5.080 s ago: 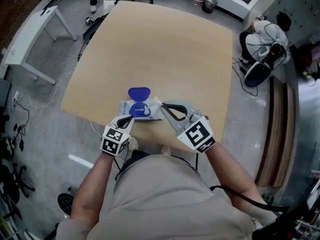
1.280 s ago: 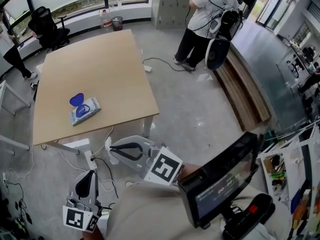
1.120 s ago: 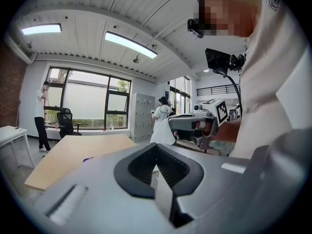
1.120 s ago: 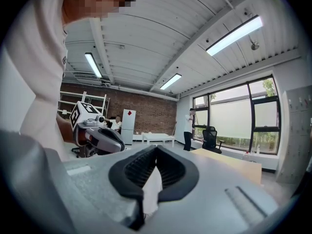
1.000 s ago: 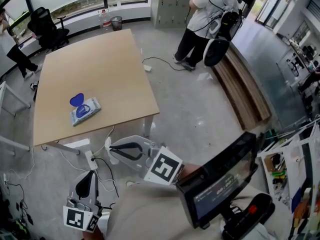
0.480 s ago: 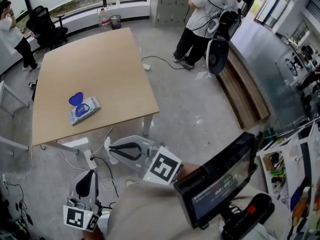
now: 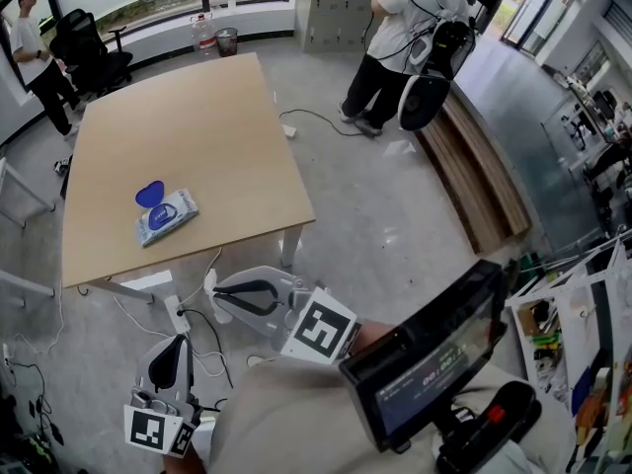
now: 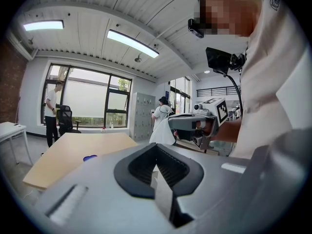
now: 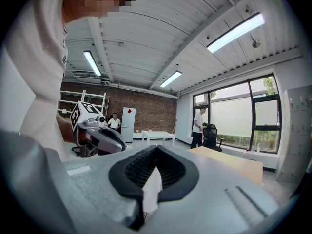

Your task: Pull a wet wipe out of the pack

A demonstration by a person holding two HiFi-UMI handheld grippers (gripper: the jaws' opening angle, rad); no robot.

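The wet wipe pack lies on the wooden table with its blue lid flipped open; that lid also shows in the left gripper view. I stand well away from the table. Held low over the floor, my right gripper is shut on a white wet wipe. That wipe hangs from its tip in the left gripper view. My left gripper is down by my body, jaws shut and nothing between them.
A person with a backpack stands beyond the table, another person by an office chair. A power strip with cables lies on the floor near my grippers. A wooden bench runs along the right. A screen device sits at my chest.
Five seconds ago both grippers were at the pack on the table; now I stand apart from it. Over the last second only the person at the far left has walked.
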